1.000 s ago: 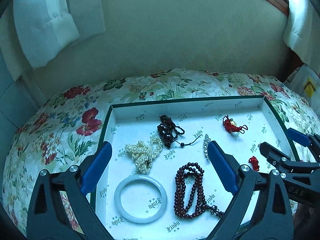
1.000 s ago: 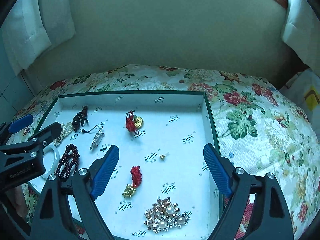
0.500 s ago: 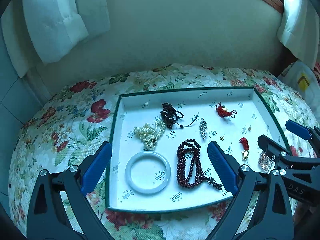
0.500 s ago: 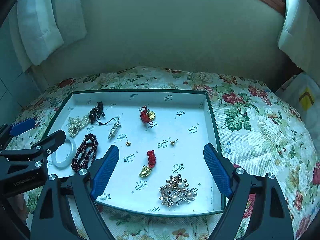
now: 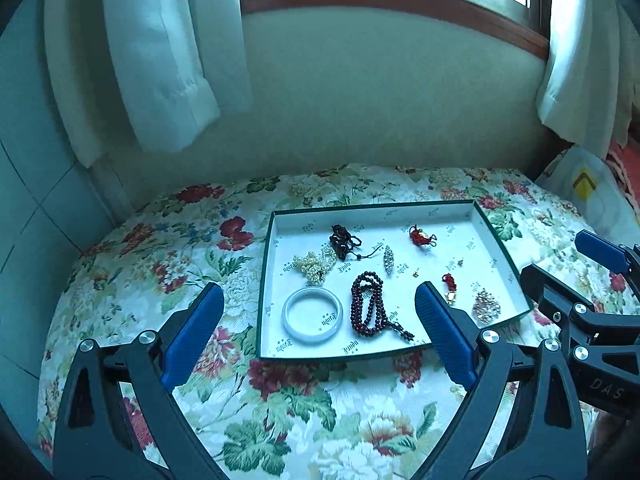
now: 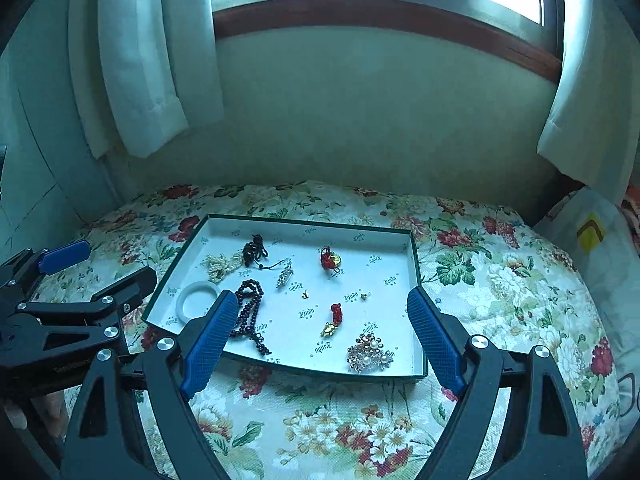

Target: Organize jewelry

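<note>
A white tray with a dark green rim (image 5: 264, 280) (image 6: 416, 248) lies on a floral-covered table. In it are a pale jade bangle (image 5: 312, 314) (image 6: 197, 296), dark red beads (image 5: 366, 309) (image 6: 250, 308), a pearl strand (image 5: 314, 264) (image 6: 222, 265), a black cord piece (image 5: 343, 241) (image 6: 255, 249), a silver brooch (image 5: 387, 258) (image 6: 285, 276), red knot charms (image 5: 418, 236) (image 6: 330, 259) and a pearl-and-gold cluster (image 5: 486, 305) (image 6: 370, 353). My left gripper (image 5: 316, 312) and right gripper (image 6: 320, 320) both hang open above the tray's near side, holding nothing.
The floral cloth (image 5: 160, 248) (image 6: 500, 264) covers the table around the tray. A wall with a window sill (image 6: 380, 16) and white curtains (image 5: 152, 60) stands behind. A plastic bag (image 6: 592, 240) sits at the right edge.
Both grippers have pulled back and risen away from the tray, which now looks smaller and farther. The window has come into view. The jewelry has not moved.
</note>
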A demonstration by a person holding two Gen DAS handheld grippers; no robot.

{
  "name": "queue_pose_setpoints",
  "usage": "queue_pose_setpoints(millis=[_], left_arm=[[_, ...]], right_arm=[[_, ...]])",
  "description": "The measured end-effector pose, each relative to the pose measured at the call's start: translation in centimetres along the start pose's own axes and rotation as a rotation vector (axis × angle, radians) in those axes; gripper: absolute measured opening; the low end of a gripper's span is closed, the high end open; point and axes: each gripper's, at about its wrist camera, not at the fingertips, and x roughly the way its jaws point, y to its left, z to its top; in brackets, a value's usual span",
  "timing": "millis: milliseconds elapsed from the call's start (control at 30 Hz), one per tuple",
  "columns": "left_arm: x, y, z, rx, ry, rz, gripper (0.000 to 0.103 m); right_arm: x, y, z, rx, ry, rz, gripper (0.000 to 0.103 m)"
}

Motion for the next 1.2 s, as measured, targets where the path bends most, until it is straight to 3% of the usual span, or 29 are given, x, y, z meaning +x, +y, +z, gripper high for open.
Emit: queue_pose_setpoints(millis=[333, 633, 1200], left_arm=[[-6.8, 0.1, -1.4, 0.007, -0.051, 0.012, 0.096], [-13.1, -0.3, -1.9, 0.019, -0.153, 0.023, 0.097], [-22.0, -0.8, -4.3, 0.025, -0.28, 0.029, 0.101]], right_arm=[[-6.6, 1.0, -0.9, -0.023, -0.071, 0.016, 0.085], [-11.6, 0.8, -1.3, -0.016, -0.146, 0.009, 0.085], [-19.9, 1.7, -3.7, -0.05, -0.267, -0.002, 0.086]])
